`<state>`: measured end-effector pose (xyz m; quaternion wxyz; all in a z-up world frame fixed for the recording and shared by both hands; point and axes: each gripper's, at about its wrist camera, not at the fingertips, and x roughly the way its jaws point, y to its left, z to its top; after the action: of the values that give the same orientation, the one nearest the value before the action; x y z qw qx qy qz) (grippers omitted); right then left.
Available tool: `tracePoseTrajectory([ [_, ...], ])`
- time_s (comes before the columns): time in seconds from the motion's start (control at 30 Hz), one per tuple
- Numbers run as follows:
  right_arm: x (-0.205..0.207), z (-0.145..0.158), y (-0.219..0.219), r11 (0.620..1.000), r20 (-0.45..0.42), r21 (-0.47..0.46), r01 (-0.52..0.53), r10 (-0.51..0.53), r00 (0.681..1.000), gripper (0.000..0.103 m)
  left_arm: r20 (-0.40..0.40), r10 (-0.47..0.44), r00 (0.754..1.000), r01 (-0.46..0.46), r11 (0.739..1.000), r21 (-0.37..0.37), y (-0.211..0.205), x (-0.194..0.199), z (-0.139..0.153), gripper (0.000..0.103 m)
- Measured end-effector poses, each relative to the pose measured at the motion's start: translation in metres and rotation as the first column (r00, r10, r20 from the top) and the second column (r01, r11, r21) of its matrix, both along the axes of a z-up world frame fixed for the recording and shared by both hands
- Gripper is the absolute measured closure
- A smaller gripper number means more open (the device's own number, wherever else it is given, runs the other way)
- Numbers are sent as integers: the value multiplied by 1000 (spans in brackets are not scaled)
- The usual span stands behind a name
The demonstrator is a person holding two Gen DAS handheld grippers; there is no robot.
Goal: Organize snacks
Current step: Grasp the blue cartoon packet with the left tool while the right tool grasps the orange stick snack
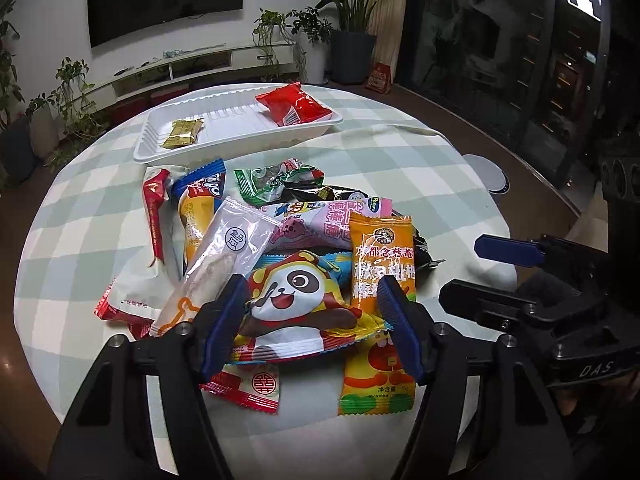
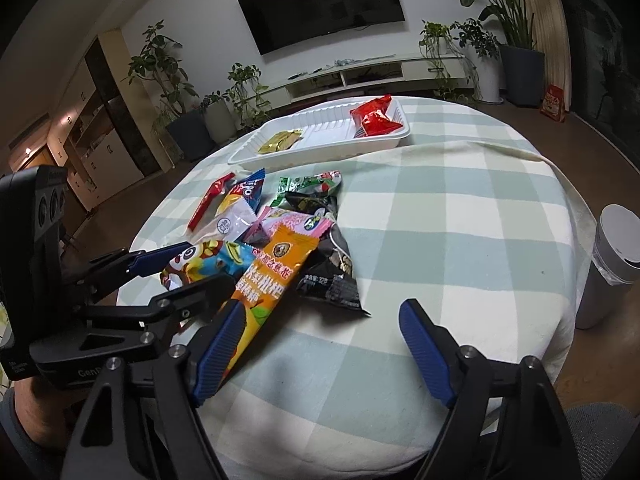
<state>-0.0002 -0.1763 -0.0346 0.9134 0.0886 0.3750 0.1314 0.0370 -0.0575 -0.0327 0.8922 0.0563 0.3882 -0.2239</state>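
Panda snack packet (image 1: 298,300) between left tool (image 1: 312,300) pads, orange packet (image 1: 382,264) with Chinese lettering beside

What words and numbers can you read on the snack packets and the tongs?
"京都念慈菴" on the orange packet.
"净含量 5g" on the yellow-orange packet.
"囍" on the red-white packet.
"Pororo" on the pink packet.
"净含量: 32g" on the black packet.
"DAS" on the right tongs.
The blue-yellow packet shows partial letters only; the green packet and all fine print are too blurred to read.
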Motion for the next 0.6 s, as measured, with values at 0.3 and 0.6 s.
tracePoseTrajectory([
  [0.3, 0, -6, 16, 1000, -35, -14, -28, 28, 999, 21, 9, 17, 1000, -16, 997, -72, 23, -11, 4, 49],
  [0.6, 7, -13, 32, 995, -117, 94, -38, 49, 992, 22, 14, 24, 1000, -22, 991, -133, 42, -22, 6, 56],
])
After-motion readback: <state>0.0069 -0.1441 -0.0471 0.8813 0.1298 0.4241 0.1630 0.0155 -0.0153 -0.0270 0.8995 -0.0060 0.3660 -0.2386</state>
